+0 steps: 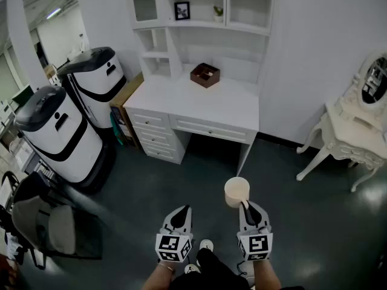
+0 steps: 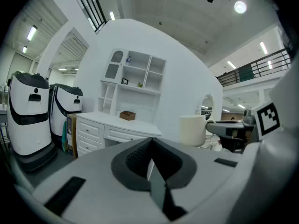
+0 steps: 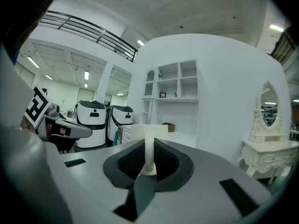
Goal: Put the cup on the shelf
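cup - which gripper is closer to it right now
Right. The right gripper is shut on the cup, pinching its handle. The left gripper is shut on nothing, level with the right one at the head view's left, clear of the cup.

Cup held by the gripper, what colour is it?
Plain cream-white. The round cup shows best in the head view, held by the right gripper.

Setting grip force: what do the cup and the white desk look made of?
The cup: cream, opaque, matte, with a fairly thick rim; likely ceramic, though plastic can't be excluded.
The desk: white painted wood or laminate board by the look, with a soft satin sheen and panelled drawer fronts.
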Demonstrator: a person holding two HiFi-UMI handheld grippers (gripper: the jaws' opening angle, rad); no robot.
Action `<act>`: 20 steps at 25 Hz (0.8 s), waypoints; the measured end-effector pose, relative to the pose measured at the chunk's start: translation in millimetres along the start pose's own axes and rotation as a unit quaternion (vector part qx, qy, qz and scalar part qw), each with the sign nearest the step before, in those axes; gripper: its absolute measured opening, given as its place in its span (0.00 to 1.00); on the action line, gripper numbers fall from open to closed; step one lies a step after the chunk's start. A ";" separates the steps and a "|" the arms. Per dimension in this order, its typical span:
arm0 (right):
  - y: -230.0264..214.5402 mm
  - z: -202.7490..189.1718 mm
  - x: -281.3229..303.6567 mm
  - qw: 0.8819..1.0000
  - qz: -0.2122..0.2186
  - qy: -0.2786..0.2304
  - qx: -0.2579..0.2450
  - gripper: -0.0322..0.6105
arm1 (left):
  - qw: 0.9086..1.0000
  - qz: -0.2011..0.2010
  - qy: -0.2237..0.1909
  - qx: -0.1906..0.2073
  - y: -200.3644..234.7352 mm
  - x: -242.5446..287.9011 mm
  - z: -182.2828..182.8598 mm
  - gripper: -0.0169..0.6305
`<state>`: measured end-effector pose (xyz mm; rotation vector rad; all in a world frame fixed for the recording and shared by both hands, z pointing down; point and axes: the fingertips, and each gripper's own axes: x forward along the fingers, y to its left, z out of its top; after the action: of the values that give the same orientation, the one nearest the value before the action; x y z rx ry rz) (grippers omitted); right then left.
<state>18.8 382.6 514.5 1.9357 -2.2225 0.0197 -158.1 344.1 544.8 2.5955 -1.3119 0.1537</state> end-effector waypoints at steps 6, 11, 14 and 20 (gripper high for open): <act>17.5 9.8 -33.8 1.000 0.005 -0.014 -0.003 0.13 | 1.000 0.003 -0.004 -0.002 -21.4 -43.8 -8.2 0.03; 19.9 11.9 -48.1 0.999 0.028 -0.020 0.012 0.13 | 1.000 0.005 -0.018 0.000 -35.1 -52.4 -1.1 0.03; 20.8 14.8 -51.9 0.999 0.036 -0.027 0.011 0.13 | 1.000 0.001 -0.027 -0.014 -38.0 -53.1 1.8 0.03; 9.0 17.6 -53.7 0.998 0.039 -0.036 0.014 0.13 | 0.998 -0.030 -0.037 -0.037 -54.9 -42.2 4.3 0.43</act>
<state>14.3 434.1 490.0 1.8918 -2.3562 -0.0075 -139.1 407.4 523.8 2.5978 -1.2369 -0.0020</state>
